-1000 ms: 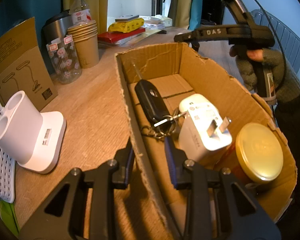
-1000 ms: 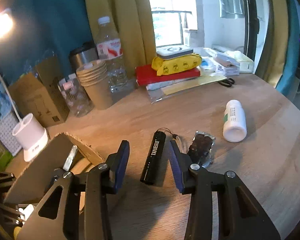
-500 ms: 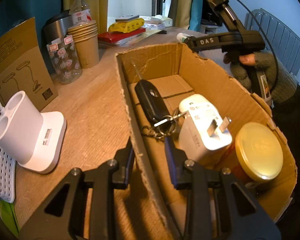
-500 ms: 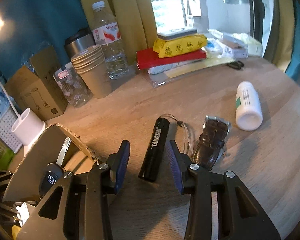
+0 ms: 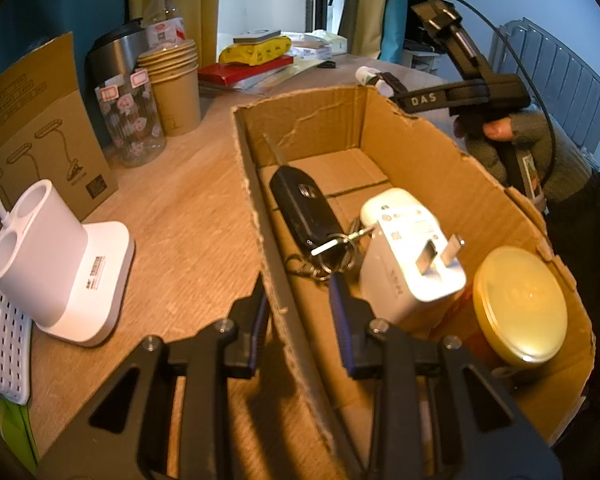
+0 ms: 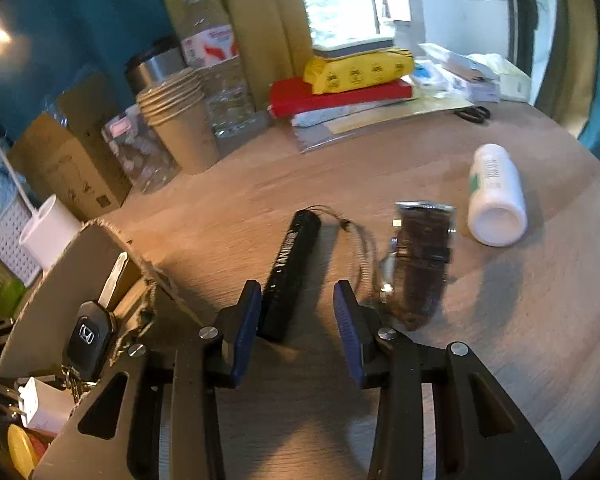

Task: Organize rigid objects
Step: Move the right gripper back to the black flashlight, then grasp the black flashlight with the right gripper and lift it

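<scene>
While the left gripper straddles the cardboard box wall, narrow jaws set 1 pad on each side, the right gripper hovers over the wooden table, jaws partly apart and clamping nothing. At 12 o'clock of its left pad lies the black flashlight, near end against that pad. At 1 o'clock: brown watch strap; at 2 o'clock: white bottle. Box contents: car key, white charger, yellow-lidded jar.
</scene>
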Motion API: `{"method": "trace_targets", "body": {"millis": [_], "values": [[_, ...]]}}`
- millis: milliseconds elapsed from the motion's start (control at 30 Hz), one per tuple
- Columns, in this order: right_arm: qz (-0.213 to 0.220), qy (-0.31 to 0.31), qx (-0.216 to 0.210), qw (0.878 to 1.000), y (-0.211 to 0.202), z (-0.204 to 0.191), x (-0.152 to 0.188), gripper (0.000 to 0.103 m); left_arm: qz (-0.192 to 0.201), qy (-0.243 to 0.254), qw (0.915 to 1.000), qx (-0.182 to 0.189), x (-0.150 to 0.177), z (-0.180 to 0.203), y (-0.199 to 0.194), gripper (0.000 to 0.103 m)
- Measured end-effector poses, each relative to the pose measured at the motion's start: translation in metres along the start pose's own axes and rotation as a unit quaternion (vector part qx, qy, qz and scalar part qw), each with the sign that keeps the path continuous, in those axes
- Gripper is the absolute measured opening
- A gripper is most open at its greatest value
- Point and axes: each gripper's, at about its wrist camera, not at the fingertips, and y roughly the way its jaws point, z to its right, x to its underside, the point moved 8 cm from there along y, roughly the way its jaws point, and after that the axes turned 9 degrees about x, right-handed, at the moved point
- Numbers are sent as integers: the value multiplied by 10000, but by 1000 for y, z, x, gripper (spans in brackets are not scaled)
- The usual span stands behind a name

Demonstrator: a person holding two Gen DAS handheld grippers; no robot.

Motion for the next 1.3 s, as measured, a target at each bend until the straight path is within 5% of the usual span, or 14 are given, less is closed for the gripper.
{"method": "trace_targets", "body": {"millis": [600,1300], "values": [[-172,-256,262,9992,18,-5,-5,22,-2,4,10000,-3,0,0,1,31],[691,-29,592,9958,-67,-11,9,22,-2,5,10000,-4,0,0,1,31]]}}
